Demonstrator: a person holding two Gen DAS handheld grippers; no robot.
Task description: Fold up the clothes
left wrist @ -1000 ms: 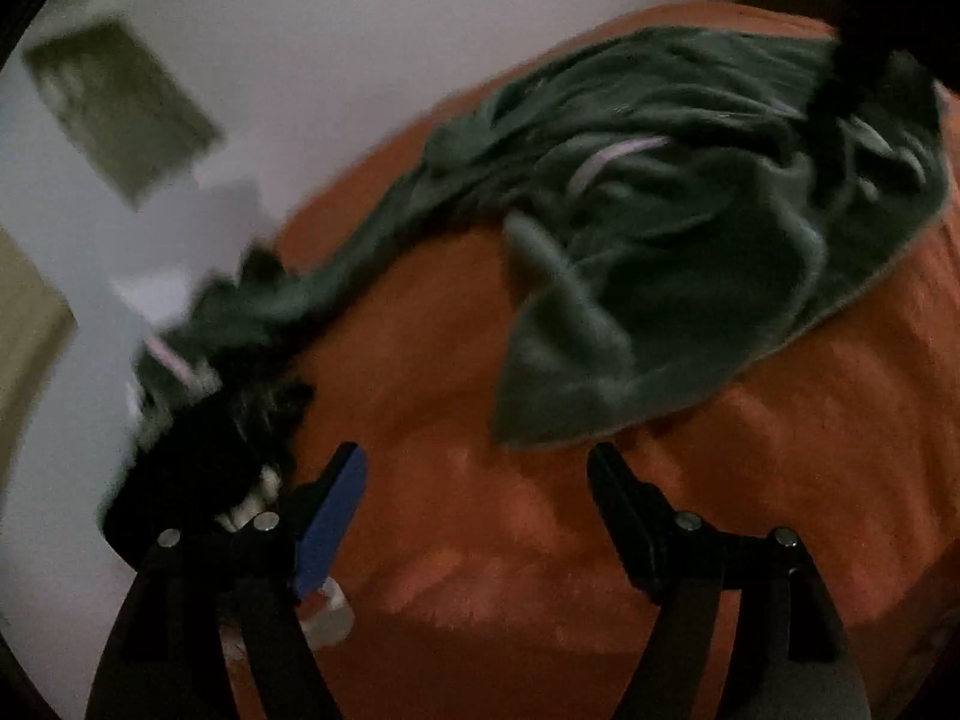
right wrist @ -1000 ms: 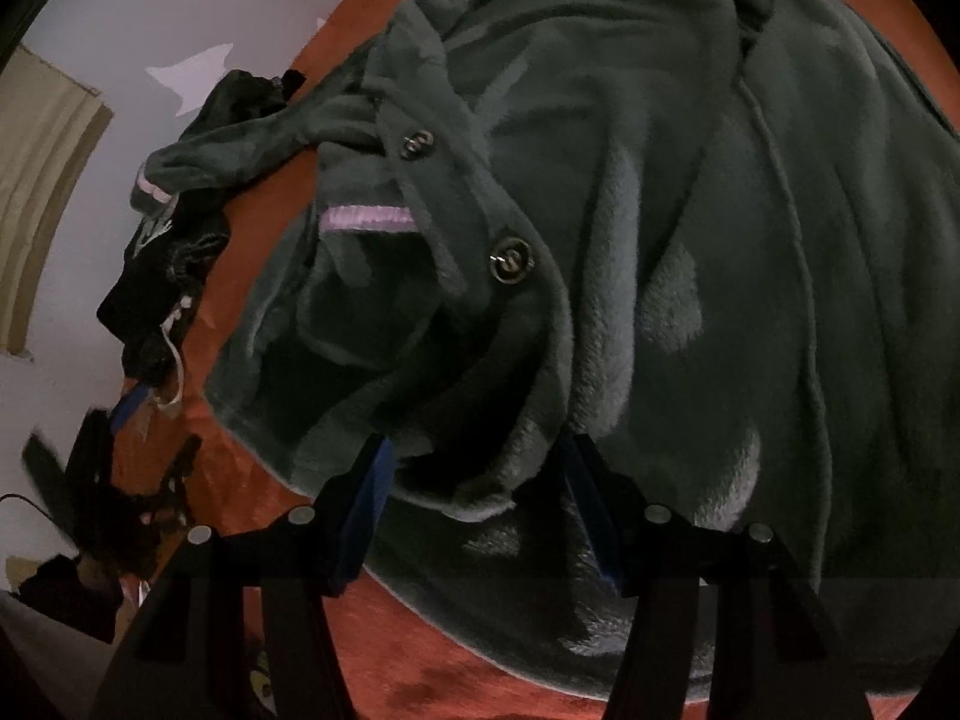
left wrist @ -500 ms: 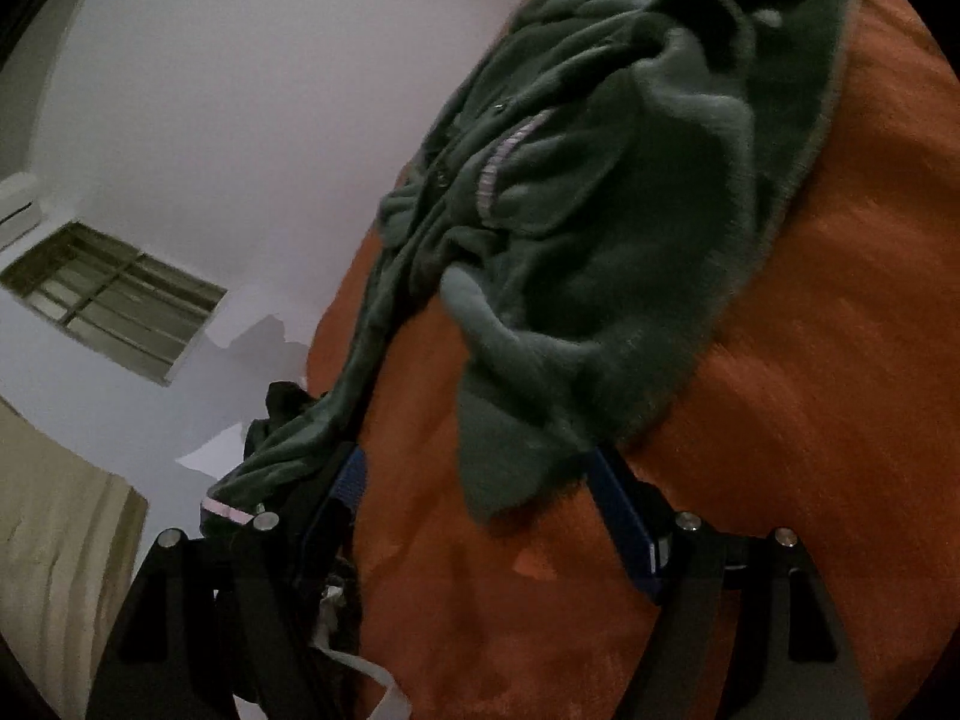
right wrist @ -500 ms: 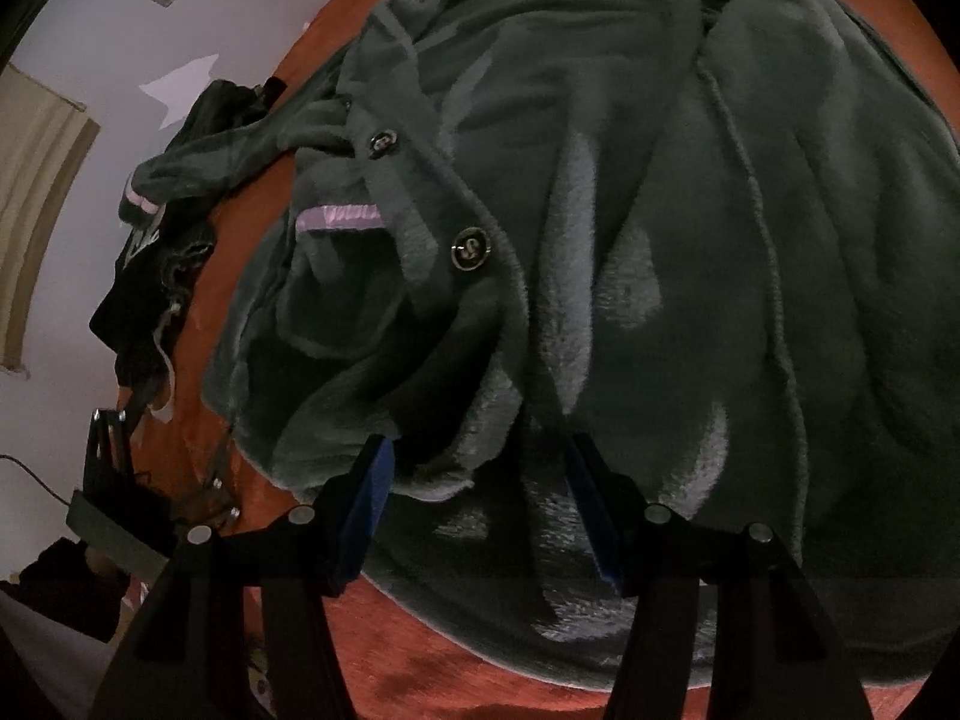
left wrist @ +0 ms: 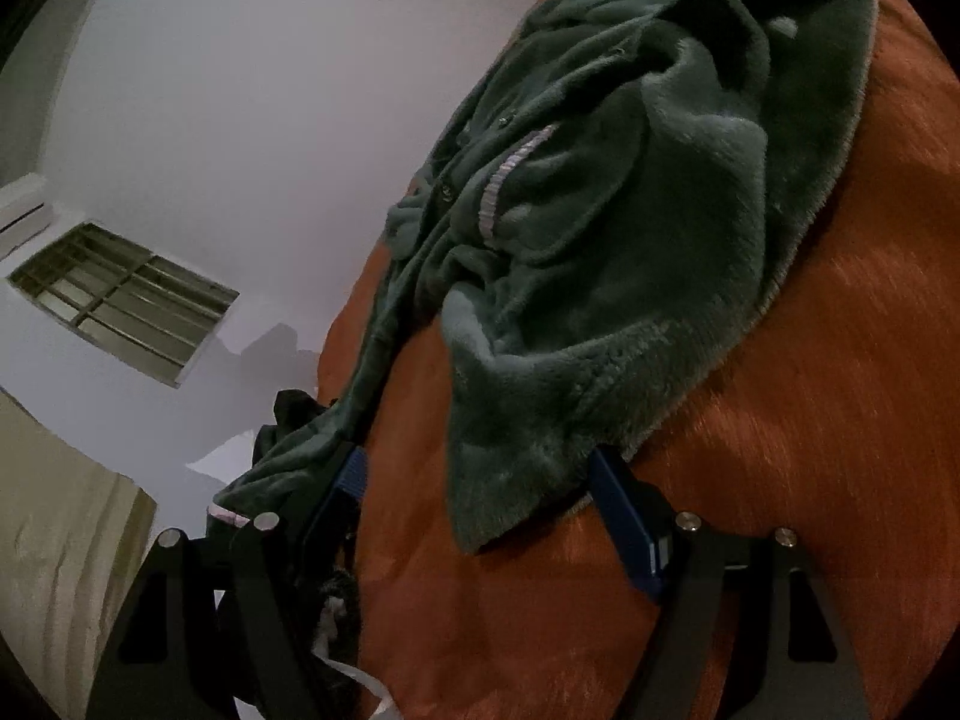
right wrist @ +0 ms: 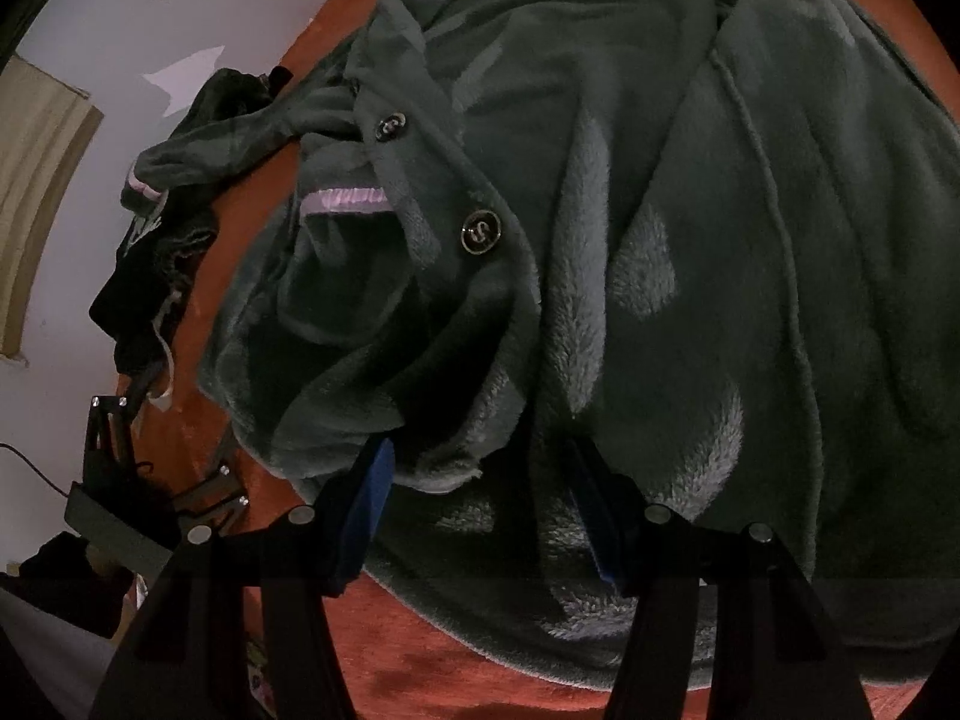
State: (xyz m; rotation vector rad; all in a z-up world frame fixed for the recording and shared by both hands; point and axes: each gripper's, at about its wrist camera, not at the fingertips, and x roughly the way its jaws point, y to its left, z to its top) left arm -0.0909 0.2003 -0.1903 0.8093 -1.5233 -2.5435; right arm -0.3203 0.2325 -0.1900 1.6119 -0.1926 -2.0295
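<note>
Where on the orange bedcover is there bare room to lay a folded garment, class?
Bare orange bedcover lies beside the fluffy dark green buttoned jacket's hem, ahead of the left gripper. A thin strip runs along its lower edge. Crowded: the black clothes pile by the sleeve.

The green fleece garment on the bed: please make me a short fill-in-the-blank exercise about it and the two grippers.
1. The green fleece garment lies on a cover of ____ colour.
2. The trim near its round buttons is pale ____.
3. The left gripper is ____, with a corner of the garment between its fingers.
4. The right gripper also stands ____ over a folded edge of the fleece.

Missing words: orange; pink; open; open
</note>
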